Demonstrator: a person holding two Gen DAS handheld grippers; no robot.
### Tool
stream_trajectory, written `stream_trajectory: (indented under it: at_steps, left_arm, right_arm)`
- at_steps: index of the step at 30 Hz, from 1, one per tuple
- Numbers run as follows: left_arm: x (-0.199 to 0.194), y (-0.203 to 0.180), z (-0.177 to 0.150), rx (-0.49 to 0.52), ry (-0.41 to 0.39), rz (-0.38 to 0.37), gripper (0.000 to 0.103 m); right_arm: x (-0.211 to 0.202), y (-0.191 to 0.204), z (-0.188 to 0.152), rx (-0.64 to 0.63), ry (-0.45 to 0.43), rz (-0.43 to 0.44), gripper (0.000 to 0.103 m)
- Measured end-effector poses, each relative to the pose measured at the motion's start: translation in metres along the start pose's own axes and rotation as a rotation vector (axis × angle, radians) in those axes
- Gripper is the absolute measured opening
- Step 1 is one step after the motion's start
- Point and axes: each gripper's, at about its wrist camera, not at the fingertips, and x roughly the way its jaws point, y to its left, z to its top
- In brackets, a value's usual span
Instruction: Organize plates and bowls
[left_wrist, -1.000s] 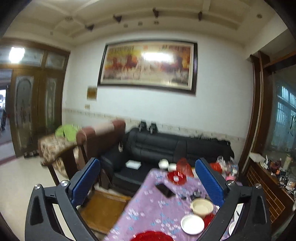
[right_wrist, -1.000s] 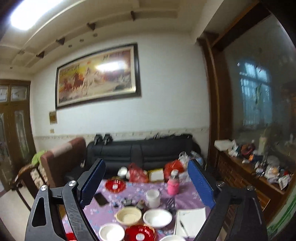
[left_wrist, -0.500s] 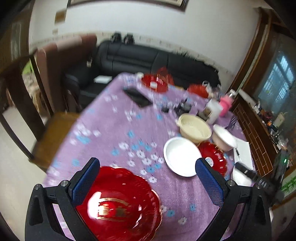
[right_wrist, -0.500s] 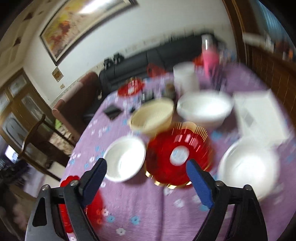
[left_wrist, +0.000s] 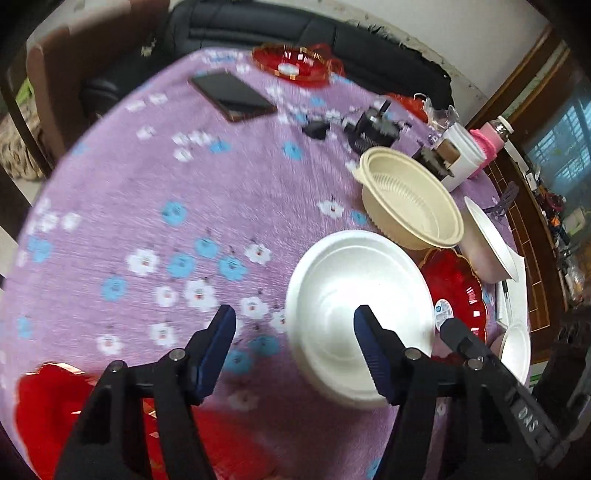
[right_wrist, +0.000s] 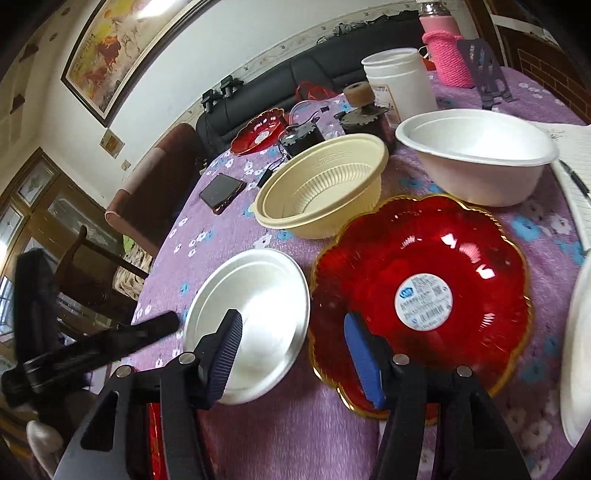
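Both sets of jaws are closing while still open and gripping nothing: the left gripper (left_wrist: 293, 325) is straddling the near-left rim of the white foam plate (left_wrist: 358, 314) on the worktop (left_wrist: 147, 206), and the right gripper (right_wrist: 291, 332) is hovering over the gap between that plate and the red glass plate (right_wrist: 421, 280).

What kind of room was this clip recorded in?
Most likely a home living or dining room: a black leather sofa against the wall, a large framed horse painting, and a table under a purple floral tablecloth set with bowls and plates.
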Motion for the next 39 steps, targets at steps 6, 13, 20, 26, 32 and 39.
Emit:
stream_trajectory:
  at_steps: [6,13,20,26,32,39]
  left_arm:
    - [0.023,-0.008,0.006,0.011,0.019,0.032,0.065]
    - [0.047,-0.016,0.009,0.031,0.055,0.068,0.054]
    - [0.046,-0.022,0.01,0.061,0.041,0.112,0.018]
    - [0.021,-0.029,0.004,0.075,-0.021,0.101,0.016]
    - [-0.014,-0.035,-0.011,0.075,-0.071,0.072,0.016]
    - [-0.07,-0.009,-0.041,0.015,-0.178,0.064,0.016]
  right_arm:
    - [0.018,-0.001,-0.001,-0.032,0.016,0.0,0.051]
    - [0.029,0.0,-0.004,-0.06,0.037,0.01,0.035]
    - [0.024,0.008,-0.006,-0.116,-0.004,-0.031,0.022]
    - [0.012,0.009,-0.005,-0.116,-0.045,-0.017,0.019]
    - [-0.013,0.018,-0.006,-0.13,-0.116,0.014,0.019]
    - [-0.028,0.047,-0.025,-0.17,-0.105,0.156,0.019]
